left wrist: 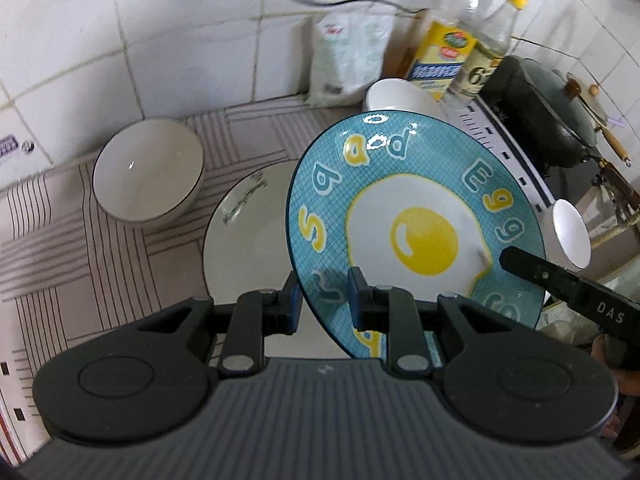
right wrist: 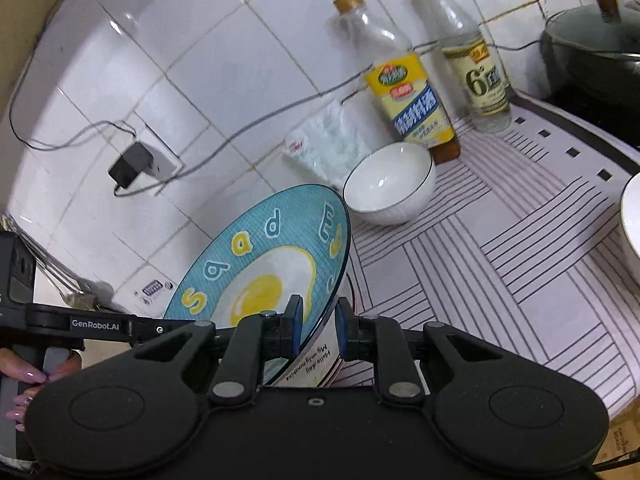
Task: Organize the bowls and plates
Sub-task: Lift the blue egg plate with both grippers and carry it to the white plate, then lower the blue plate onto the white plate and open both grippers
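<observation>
Two grippers, both clamped on one blue plate (left wrist: 404, 216) — left gripper (left wrist: 322, 300) pinching the near rim with narrow jaws, right gripper (right wrist: 316, 330) pinching the opposite edge the same way. Plate held tilted off the counter, between the two sets of jaws, fried egg printed in the middle, letters around the border reading "Egg" among others.

Under and just beyond the left jaws: one white plate (left wrist: 244, 240) flat on the striped mat (left wrist: 80, 240), small writing on it, too blurred in the left view; in the right view, below the jaws, "Hello day" and "My only sunshine" legible.

Bowls counted: three white ones — one dark-rimmed bowl (left wrist: 148, 168) left of and beyond the left jaws, one small bowl (right wrist: 390, 184) ahead of the right jaws, one more (left wrist: 570, 234) at the far right, only partly seen.

Two bottles (right wrist: 408, 84) behind the small bowl, one yellow-labelled, one marked "6°". One white bag (right wrist: 324, 144) beside them. One dark pot (right wrist: 596, 48) far right.

"GenRobot.AI" on the left gripper's side, "DAS" on the right one's finger.
</observation>
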`<state>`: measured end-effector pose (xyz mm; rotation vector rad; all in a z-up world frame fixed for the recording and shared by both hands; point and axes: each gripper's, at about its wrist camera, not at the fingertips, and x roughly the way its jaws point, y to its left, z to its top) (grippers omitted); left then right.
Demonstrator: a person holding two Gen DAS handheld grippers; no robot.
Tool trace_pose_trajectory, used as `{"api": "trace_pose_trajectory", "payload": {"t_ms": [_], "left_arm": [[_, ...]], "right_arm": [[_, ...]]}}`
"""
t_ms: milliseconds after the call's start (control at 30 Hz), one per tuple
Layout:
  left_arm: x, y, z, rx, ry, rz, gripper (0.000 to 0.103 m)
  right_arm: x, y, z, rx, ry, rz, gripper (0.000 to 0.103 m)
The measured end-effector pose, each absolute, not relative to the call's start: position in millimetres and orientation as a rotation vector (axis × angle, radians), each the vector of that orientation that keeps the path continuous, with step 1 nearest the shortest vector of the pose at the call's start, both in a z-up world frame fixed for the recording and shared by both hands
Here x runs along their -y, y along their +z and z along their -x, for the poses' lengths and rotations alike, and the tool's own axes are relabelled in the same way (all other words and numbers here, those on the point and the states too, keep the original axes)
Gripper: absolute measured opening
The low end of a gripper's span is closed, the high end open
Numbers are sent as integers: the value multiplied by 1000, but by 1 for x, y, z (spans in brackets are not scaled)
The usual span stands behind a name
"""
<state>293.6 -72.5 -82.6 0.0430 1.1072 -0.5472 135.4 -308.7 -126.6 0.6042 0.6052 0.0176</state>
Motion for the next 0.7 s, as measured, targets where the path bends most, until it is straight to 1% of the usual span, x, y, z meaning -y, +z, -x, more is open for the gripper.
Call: {"api": "trace_pose_trajectory", "payload": {"t_ms": [200,467,700], "left_arm": [[53,-111,-308,-1203,-531,63,21],[40,-136,-313,-1248,-454,85,22],[36,-141,-313,-1241,-403,48,22]], "right_arm": [[302,-137,-154,-648,28,-584,21],[284,-154,-176,-737,33,-528,21],[269,-163,-184,-794,26,-496,22]]}}
